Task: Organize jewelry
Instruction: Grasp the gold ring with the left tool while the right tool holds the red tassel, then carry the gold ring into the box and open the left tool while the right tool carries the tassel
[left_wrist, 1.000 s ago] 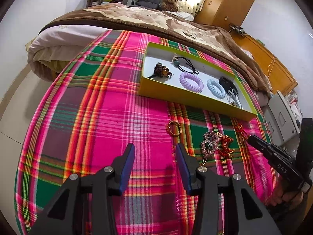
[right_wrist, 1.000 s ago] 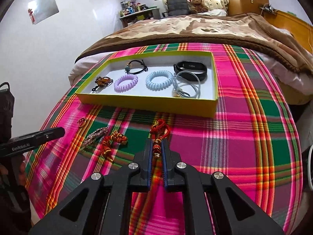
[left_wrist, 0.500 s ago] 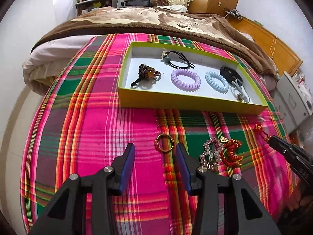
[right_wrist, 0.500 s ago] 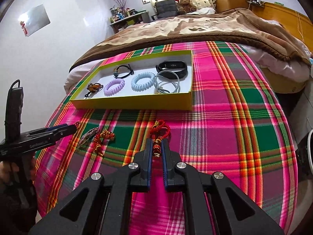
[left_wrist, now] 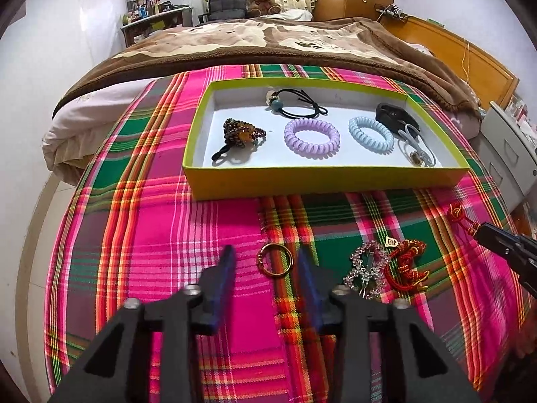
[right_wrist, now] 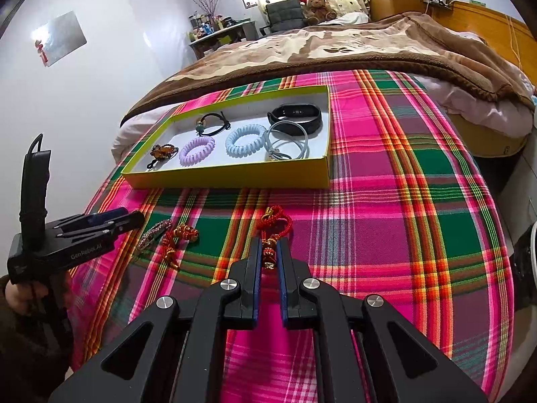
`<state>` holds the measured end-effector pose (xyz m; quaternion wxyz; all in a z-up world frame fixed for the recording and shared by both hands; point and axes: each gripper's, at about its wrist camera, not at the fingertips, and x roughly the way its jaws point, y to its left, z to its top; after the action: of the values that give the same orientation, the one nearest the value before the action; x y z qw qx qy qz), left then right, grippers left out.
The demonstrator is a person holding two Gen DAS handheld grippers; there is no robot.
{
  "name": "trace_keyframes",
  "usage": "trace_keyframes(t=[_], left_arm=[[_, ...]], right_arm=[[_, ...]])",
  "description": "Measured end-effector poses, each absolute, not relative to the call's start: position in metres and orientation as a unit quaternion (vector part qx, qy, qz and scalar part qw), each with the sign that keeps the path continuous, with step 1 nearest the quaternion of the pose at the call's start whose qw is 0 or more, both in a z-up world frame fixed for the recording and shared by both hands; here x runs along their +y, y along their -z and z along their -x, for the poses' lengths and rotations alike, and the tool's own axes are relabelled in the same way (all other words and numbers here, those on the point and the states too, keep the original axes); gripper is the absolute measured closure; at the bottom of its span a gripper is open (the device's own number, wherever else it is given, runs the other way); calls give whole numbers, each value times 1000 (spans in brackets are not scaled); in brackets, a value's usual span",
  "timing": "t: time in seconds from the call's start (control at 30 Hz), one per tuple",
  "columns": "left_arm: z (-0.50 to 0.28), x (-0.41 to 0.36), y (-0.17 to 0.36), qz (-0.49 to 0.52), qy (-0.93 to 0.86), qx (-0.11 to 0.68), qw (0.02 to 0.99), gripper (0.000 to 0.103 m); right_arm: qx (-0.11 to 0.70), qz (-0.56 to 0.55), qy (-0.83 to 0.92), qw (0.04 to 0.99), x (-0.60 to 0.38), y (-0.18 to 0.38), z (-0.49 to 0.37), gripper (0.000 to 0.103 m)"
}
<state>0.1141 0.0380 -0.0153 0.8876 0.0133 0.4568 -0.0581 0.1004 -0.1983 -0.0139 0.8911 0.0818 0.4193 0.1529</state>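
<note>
A gold ring (left_wrist: 275,260) lies on the plaid cloth between the fingers of my left gripper (left_wrist: 265,255). Its jaws are closing and the pads stand just clear of the ring. In the right wrist view the left gripper (right_wrist: 134,216) shows at the far left, low over the cloth. My right gripper (right_wrist: 268,245) is shut on a red knotted charm (right_wrist: 273,221) whose loop sticks out past the fingertips. A yellow-green tray (left_wrist: 319,181) beyond holds a beaded clip, a black hair tie, purple and blue coil ties, a black band and a grey cord.
A crystal hair clip (left_wrist: 365,268) and a red-gold tassel knot (left_wrist: 406,265) lie side by side on the cloth, right of the ring. The plaid cloth (right_wrist: 386,228) covers a bed end; a brown blanket (right_wrist: 335,47) lies behind the tray. Cabinets stand at the right.
My left gripper has slid right and rolled level, bringing the gold ring between its fingers, and its jaws have narrowed. The right gripper still grips the red charm in about the same place.
</note>
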Motion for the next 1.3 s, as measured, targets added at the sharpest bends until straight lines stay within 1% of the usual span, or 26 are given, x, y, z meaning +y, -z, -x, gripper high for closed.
trace_keyframes(t=[0.07, 0.5, 0.97, 1.3], left_arm=[[-114, 39, 15, -10, 59, 457, 888, 79], [-105, 46, 3, 25, 70, 442, 894, 79], [-96, 48, -17, 26, 78, 414, 907, 79], [-123, 53, -44, 39, 92, 396, 913, 79]], right_arm=[[419, -83, -154, 891, -199, 14, -100, 94], [409, -89, -145, 897, -205, 9, -96, 95], [386, -92, -149, 906, -202, -8, -91, 94], [364, -80, -165, 913, -182, -33, -115, 94]])
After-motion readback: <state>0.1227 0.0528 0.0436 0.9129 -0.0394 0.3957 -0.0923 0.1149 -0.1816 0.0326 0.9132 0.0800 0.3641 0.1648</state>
